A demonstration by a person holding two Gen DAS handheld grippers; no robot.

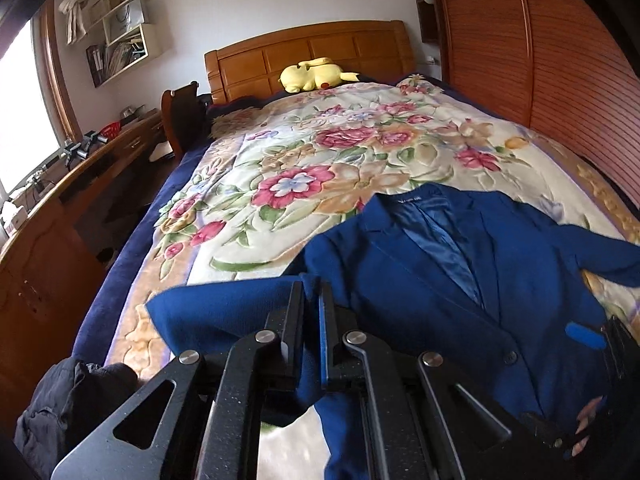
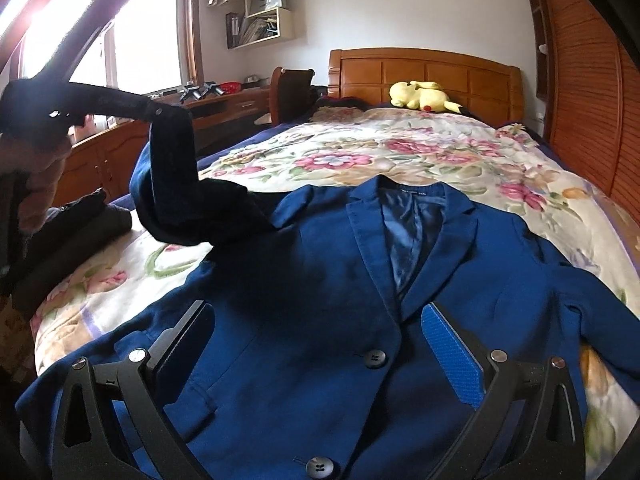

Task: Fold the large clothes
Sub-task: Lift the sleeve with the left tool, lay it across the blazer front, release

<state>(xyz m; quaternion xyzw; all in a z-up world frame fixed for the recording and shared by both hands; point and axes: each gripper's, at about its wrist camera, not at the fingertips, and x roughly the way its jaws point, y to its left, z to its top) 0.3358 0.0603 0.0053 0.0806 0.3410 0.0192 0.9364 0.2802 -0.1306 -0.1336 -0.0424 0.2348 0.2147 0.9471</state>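
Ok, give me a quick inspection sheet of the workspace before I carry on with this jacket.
Surface: bed with floral blanket, wooden headboard behind.
Job's things: blue jacket lies front up, buttoned; its sleeve is lifted off the bed.
Clutter: dark clothes heaped at the bed's near corner; yellow plush toy by the headboard.
Grippers: left gripper shut on the sleeve; right gripper open, above the jacket's front.
Cables: nothing seen.
Surroundings: wooden desk under a window, wall shelves, slatted wooden wardrobe.
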